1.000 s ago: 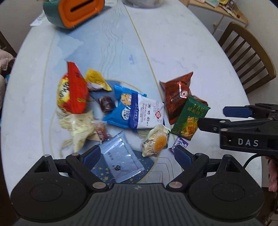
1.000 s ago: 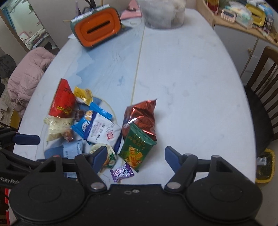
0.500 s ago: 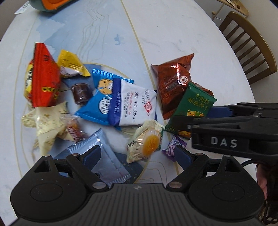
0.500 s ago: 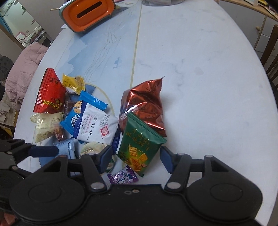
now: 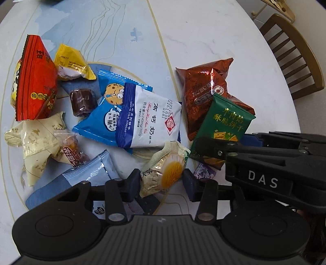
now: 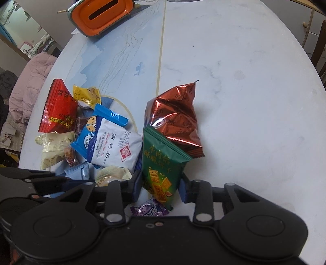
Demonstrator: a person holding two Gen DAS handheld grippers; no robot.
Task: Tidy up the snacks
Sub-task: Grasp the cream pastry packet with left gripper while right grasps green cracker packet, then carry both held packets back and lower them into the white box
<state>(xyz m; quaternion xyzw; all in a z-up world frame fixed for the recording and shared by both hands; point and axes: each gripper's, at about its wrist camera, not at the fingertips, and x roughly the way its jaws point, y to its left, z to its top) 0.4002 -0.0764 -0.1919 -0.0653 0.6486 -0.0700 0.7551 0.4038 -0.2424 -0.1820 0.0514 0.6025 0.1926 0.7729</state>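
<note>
On the pale worktop point(image 6: 234, 85) a pile of snack packs is lying. A brown shiny bag point(image 5: 200, 91) is showing "OREO" on its front. A green pack point(image 6: 163, 165) with gold Chinese letters and cracker pictures is leaning on it. A blue and white pack point(image 5: 140, 118) is showing a cookie face and the words "SAIWU XILIE BINGGAN". A red bag point(image 5: 34, 85) and a small yellow pack point(image 5: 70, 62) are lying at the far left.

Both tongs are pointing steeply down at the pile. The left tongs point(image 5: 162, 180) are closing, with a clear pack holding a round yellow cake point(image 5: 166, 170) between the two blue pads; whether the pads are pressing on it yet is hard to tell. The right tongs point(image 6: 161, 184) are closing too, with the low end of the green pack between them, and the pads are touching its sides.

Only the right view is showing an orange box with a slot point(image 6: 104, 15) at the far end and a pink coat point(image 6: 30, 81) beside the worktop. Only the left view is showing a wooden chair point(image 5: 295, 55), and the word "DAS" on the side of the right tongs.
</note>
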